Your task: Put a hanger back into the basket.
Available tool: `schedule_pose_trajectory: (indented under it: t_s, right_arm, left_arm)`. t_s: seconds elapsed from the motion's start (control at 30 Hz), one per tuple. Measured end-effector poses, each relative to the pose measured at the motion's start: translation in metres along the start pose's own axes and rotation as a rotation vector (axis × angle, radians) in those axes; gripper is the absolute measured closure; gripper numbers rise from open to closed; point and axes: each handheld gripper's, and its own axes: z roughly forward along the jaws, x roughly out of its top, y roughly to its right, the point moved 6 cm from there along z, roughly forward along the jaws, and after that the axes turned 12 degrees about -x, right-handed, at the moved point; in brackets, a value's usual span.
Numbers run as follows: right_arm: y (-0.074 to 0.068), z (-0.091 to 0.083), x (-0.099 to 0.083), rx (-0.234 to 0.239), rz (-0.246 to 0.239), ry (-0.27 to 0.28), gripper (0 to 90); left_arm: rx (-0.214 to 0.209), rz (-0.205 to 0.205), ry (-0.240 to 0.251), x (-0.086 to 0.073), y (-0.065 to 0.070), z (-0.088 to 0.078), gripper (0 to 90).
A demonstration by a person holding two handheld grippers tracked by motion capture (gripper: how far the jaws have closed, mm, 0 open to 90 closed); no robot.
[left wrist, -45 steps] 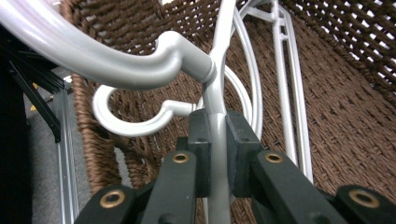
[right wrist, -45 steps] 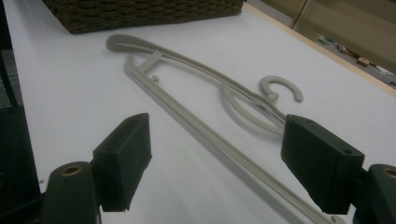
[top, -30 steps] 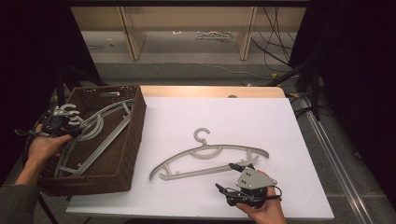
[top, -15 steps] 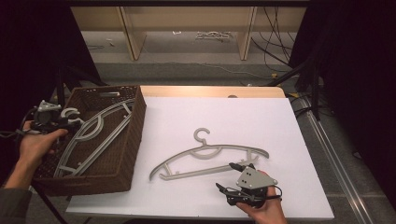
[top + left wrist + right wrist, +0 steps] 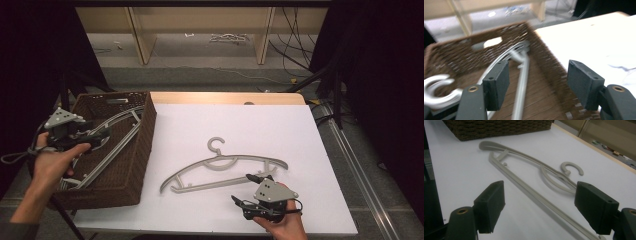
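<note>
A grey plastic hanger (image 5: 225, 167) lies flat on the white table (image 5: 280, 125). My right gripper (image 5: 243, 189) rests just in front of its right arm, open, and the hanger (image 5: 541, 170) runs between and beyond its jaws, which do not touch it. My left gripper (image 5: 102, 134) hovers over the left side of the brown wicker basket (image 5: 145, 150). Its jaws have just been opening and nothing is between them. More grey hangers (image 5: 117, 137) lie in the basket, and one hanger (image 5: 521, 82) is blurred below the open left gripper (image 5: 537, 75).
The basket (image 5: 499, 127) takes up the table's left end, its wall (image 5: 544, 55) next to the white surface. Wooden shelf legs (image 5: 137, 35) and loose cables (image 5: 295, 35) are on the floor beyond the far edge.
My left gripper has lifted a little over the basket and its jaws have spread apart. The right gripper and the hanger on the table have stayed put.
</note>
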Motion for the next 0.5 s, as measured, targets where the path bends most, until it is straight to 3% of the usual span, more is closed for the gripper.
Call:
schedule_pose_trajectory:
  t_s: [0.3, 0.5]
  right_arm:
    - [0.002, -0.001, 0.001, 0.006, 0.033, 0.016, 25.4]
    - [0.003, 0.000, 0.002, 0.007, 0.065, 0.028, 25.2]
  left_arm:
    - [-0.142, 0.041, 0.062, -0.004, 0.060, 0.014, 32.2]
    - [-0.213, 0.115, 0.100, -0.008, 0.101, 0.024, 30.9]
